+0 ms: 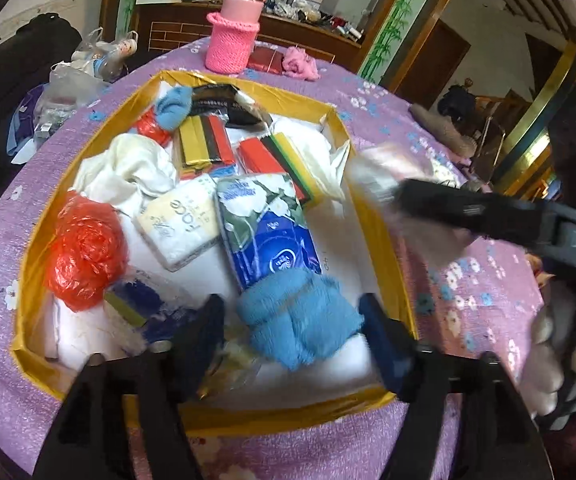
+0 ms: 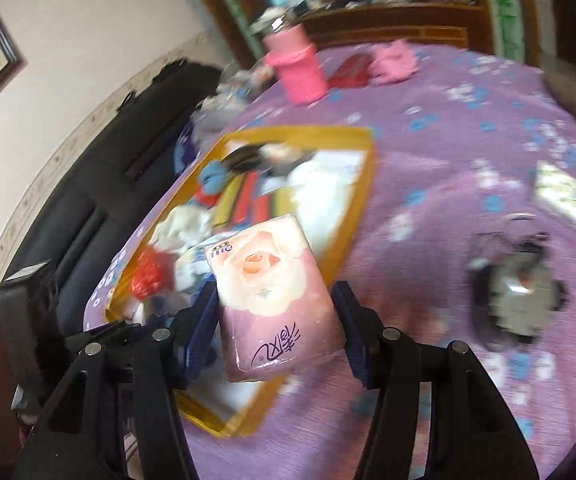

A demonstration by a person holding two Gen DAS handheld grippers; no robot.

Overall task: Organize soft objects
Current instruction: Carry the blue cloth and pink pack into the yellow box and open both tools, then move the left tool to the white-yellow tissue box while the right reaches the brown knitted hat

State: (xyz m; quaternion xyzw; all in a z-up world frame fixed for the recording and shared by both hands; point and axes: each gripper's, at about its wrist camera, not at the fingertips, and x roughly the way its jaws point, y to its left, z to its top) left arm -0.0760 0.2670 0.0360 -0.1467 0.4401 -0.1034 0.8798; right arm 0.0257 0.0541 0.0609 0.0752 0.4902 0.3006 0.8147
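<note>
A yellow-rimmed box on the purple flowered table holds soft things: a blue fuzzy sock, tissue packs, a red plastic bag, white cloth and striped cloths. My left gripper hangs open over the box's near end, its fingers either side of the blue sock. My right gripper is shut on a pink rose-print tissue pack, held above the box's right rim. It shows blurred in the left wrist view.
A pink knitted holder with a jar, a red pouch and pink cloth stand at the table's far side. Plastic bags lie at the far left. A dark bundle and a pale pack lie right of the box.
</note>
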